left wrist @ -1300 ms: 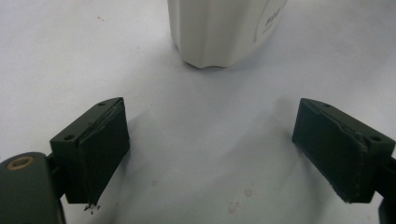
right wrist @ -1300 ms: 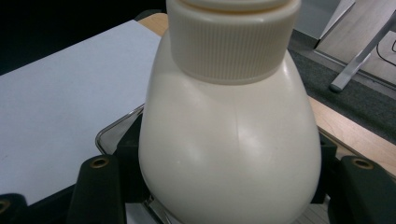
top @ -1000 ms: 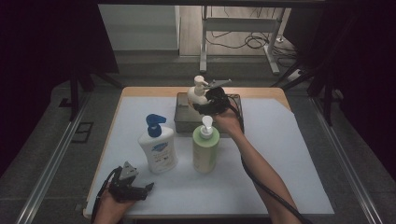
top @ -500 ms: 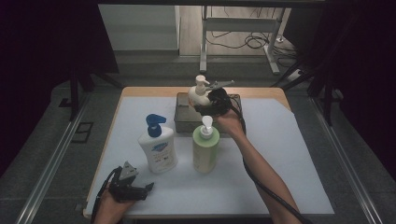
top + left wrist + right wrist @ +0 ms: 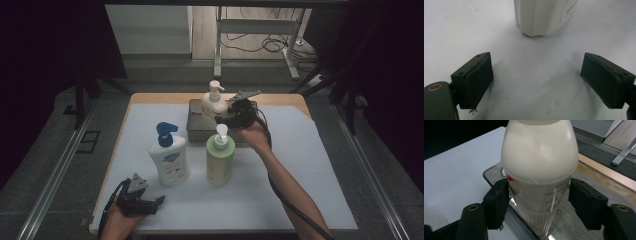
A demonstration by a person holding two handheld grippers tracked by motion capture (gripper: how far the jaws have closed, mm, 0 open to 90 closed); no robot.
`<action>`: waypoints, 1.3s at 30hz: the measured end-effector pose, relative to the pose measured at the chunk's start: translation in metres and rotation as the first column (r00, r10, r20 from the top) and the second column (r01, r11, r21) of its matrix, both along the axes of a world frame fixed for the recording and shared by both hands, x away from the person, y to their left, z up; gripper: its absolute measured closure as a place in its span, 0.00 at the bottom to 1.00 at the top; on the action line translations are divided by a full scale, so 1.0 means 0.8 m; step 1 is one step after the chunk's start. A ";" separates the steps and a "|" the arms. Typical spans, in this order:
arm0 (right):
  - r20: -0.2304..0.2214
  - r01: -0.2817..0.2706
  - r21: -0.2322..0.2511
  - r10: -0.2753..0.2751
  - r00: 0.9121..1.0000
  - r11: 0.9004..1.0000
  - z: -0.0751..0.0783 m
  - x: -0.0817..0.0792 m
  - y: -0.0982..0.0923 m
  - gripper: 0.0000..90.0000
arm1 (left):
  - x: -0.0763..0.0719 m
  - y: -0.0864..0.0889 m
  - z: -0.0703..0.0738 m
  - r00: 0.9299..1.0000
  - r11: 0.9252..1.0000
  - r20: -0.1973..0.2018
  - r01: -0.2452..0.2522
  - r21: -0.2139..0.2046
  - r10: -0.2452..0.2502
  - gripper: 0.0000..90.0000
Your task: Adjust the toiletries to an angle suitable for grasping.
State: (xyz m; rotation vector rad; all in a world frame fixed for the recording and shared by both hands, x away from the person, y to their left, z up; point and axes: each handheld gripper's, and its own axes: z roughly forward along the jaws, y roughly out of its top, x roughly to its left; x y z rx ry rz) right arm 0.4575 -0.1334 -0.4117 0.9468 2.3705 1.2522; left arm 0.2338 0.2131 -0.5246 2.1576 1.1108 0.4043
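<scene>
A cream pump bottle (image 5: 214,102) (image 5: 539,170) stands upright at the near left edge of a metal tray (image 5: 195,125) (image 5: 584,225) at the back of the table. My right gripper (image 5: 220,114) (image 5: 539,195) reaches in from the right. Its jaws have just been closing with the bottle's lower body between them, and both pads sit against its sides. My left gripper (image 5: 157,200) (image 5: 537,75) rests at the front left with its jaws wide open and nothing between them. The base of a white bottle with a blue pump (image 5: 169,160) (image 5: 541,15) stands just ahead of it.
A green bottle with a white pump (image 5: 220,160) stands mid-table, right of the white bottle and just in front of the tray. A white mat (image 5: 300,170) covers most of the wooden table (image 5: 150,97). Dark floor and metal frames surround the table.
The right hand has shifted slightly at the tray, with the cream bottle staying between its jaws at about the same spot. The left gripper has not moved.
</scene>
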 end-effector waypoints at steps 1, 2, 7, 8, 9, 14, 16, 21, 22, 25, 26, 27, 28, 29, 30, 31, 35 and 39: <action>-0.008 -0.003 0.002 0.003 1.000 1.000 0.000 -0.001 -0.002 0.41 | 0.000 0.000 0.000 1.000 1.000 0.000 0.000 0.000 0.000 0.12; -0.014 -0.008 0.005 0.008 1.000 1.000 -0.001 -0.001 -0.004 0.42 | 0.000 0.000 0.000 1.000 1.000 0.000 0.000 0.000 0.000 0.12; -0.019 -0.017 0.001 0.017 1.000 1.000 -0.003 -0.009 -0.017 0.52 | 0.000 0.000 0.000 1.000 1.000 0.000 0.000 0.000 0.000 0.12; -0.019 -0.013 0.001 0.013 1.000 1.000 -0.004 -0.010 -0.021 0.54 | 0.000 0.000 0.000 1.000 1.000 -0.001 0.000 0.001 0.000 0.12; -0.025 -0.008 0.000 0.008 1.000 1.000 -0.004 -0.010 -0.024 0.57 | 0.000 0.000 0.000 1.000 1.000 -0.001 0.000 0.001 0.000 0.12; -0.034 0.053 -0.015 -0.054 0.998 0.998 -0.007 -0.009 -0.036 0.71 | 0.000 0.000 0.000 1.000 1.000 -0.001 -0.001 -0.002 0.001 0.12; -0.039 0.061 -0.011 -0.061 0.997 0.998 -0.008 -0.006 -0.038 0.76 | 0.000 0.000 0.000 1.000 1.000 -0.001 -0.001 -0.002 0.001 0.12; -0.046 0.085 -0.032 -0.086 0.995 0.996 -0.014 0.003 -0.035 0.89 | 0.000 0.000 0.000 1.000 1.000 0.000 0.000 0.000 0.000 0.12; -0.048 0.085 -0.034 -0.086 0.995 0.996 -0.016 0.006 -0.033 0.92 | 0.000 0.000 0.000 1.000 1.000 0.000 0.000 0.000 0.000 0.12; -0.055 0.089 -0.039 -0.091 0.994 0.995 -0.019 0.011 -0.028 0.98 | 0.000 0.000 0.000 1.000 1.000 -0.001 0.000 0.000 0.000 0.12; -0.060 0.087 -0.042 -0.090 0.994 0.995 -0.021 0.014 -0.025 0.99 | 0.000 0.000 0.000 1.000 1.000 -0.001 0.000 0.001 0.000 0.12; -0.065 0.088 -0.047 -0.091 0.994 0.995 -0.023 0.016 -0.022 0.99 | 0.000 0.000 0.000 1.000 1.000 -0.001 0.000 0.001 0.000 0.12; -0.064 0.087 -0.056 -0.091 0.994 0.995 -0.025 0.018 -0.019 1.00 | 0.000 0.000 0.000 1.000 1.000 -0.001 0.000 0.000 0.000 0.12; -0.064 0.088 -0.063 -0.092 0.994 0.994 -0.027 0.021 -0.017 1.00 | 0.000 0.000 0.000 1.000 1.000 -0.001 0.000 0.000 0.000 0.12; -0.070 0.093 -0.068 -0.097 0.993 0.993 -0.029 0.024 -0.016 1.00 | 0.000 0.000 0.000 1.000 1.000 -0.001 0.000 0.001 0.000 0.12; -0.075 0.092 -0.072 -0.097 0.992 0.993 -0.030 0.026 -0.015 1.00 | 0.000 0.000 0.000 1.000 1.000 -0.001 0.000 0.000 0.000 0.12; -0.104 0.100 -0.078 -0.108 0.989 0.992 -0.037 0.038 -0.011 1.00 | 0.000 0.000 0.000 1.000 1.000 -0.001 0.000 0.000 0.000 0.12; -0.122 0.098 -0.079 -0.107 0.987 0.992 -0.042 0.043 -0.009 1.00 | 0.000 0.000 0.000 1.000 1.000 -0.002 0.000 0.000 0.000 0.12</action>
